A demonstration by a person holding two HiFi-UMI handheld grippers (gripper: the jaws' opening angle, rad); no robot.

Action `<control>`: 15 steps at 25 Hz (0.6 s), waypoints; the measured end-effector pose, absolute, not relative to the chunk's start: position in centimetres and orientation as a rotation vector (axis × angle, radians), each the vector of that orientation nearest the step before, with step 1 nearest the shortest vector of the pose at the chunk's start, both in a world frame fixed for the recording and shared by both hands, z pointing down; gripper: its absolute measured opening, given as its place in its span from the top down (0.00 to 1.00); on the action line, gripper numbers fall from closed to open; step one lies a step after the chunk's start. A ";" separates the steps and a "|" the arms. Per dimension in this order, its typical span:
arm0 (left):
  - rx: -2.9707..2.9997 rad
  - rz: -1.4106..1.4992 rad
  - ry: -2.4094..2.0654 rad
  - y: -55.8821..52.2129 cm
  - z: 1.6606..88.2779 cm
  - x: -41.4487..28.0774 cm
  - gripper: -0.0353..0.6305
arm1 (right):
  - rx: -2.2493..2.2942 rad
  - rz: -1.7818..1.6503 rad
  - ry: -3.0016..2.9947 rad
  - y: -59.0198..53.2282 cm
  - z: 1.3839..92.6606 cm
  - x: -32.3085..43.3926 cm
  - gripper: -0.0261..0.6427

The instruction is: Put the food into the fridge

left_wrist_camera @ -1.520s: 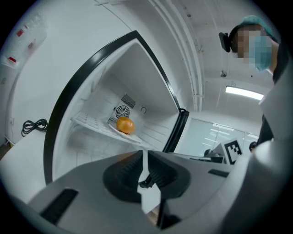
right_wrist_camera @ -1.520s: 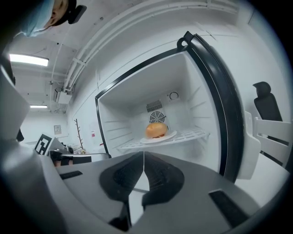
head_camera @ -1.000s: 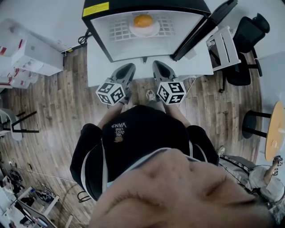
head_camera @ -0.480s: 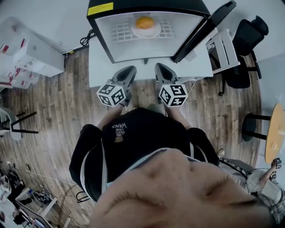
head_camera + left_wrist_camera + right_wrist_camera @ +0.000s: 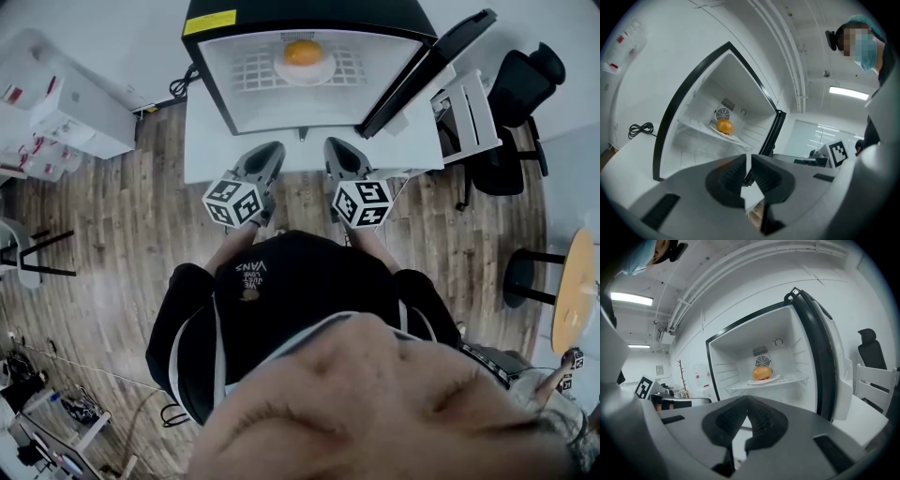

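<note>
The fridge stands open with its door swung out to the right. On its wire shelf, an orange-brown bun rests on a white plate. The bun also shows in the left gripper view and in the right gripper view. My left gripper and right gripper hang side by side in front of the fridge, well short of the shelf. The left gripper is shut with nothing in it. The right gripper is shut and empty; its jaws have just closed the last bit.
The fridge sits on a white platform above a wooden floor. A white rack and a black office chair stand to the right of the door. White boxes lie at the left, and a round wooden table at the far right.
Both grippers stay where they were in front of the open fridge. Only the head view has shifted slightly.
</note>
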State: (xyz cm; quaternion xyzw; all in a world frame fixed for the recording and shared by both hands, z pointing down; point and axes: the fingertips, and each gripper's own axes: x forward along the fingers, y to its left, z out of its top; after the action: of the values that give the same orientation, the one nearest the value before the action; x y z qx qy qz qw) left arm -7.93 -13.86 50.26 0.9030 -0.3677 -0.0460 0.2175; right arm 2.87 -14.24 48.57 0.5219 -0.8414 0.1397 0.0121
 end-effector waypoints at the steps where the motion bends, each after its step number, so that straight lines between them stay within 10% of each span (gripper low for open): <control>1: 2.495 -0.129 -1.025 -13.9 50.3 -7.9 0.89 | 1.624 0.436 -2.623 -14.2 48.6 3.0 0.94; 15: 2.485 -0.127 -1.088 -12.4 50.0 -7.0 0.89 | 1.567 0.430 -2.640 -13.1 48.6 3.9 0.94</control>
State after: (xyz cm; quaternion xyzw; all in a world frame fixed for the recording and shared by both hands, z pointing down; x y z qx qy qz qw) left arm -6.98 -12.41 50.02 0.8943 -0.3917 -0.0458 0.2113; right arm 3.92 -13.14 48.65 0.5054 -0.8514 0.1387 0.0205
